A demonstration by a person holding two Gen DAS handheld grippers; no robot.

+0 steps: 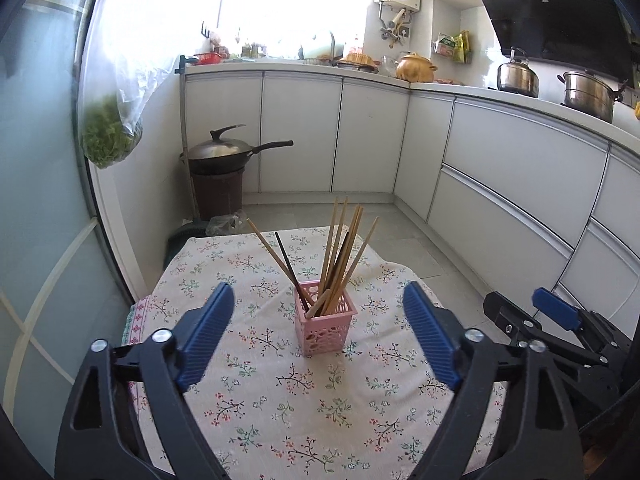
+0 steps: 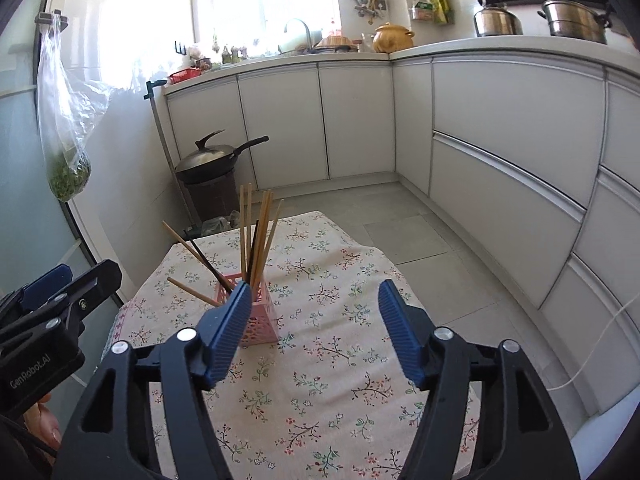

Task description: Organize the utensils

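Chopsticks (image 1: 340,256) stood bunched in a pink basket (image 1: 326,326) near the middle of a table under a floral cloth (image 1: 280,400). Most leaned together to one side; two, one pale and one dark, slanted away to the other, and one short pale stick lay low across the rim. None lay loose on the cloth.

Left gripper (image 1: 319,316) hung above the near edge of the cloth with its blue fingers (image 1: 208,332) spread wide and nothing between them, the basket framed in the gap but well beyond the tips. Right gripper (image 2: 312,314) was likewise wide apart and empty, off to the basket's side; in its own view one finger overlapped the basket, though contact could not be told.

Sticks looked light, stiff and thin, likely smooth enough to slip or roll in ribbed pads, so a pinch across the upper shaft, clear of the bundle, seemed best, one stick at a time. Basket looked like light, perforated plastic, apt to tip or slide on cloth if a stick were dragged sideways; steadying its wall with the other gripper seemed wise
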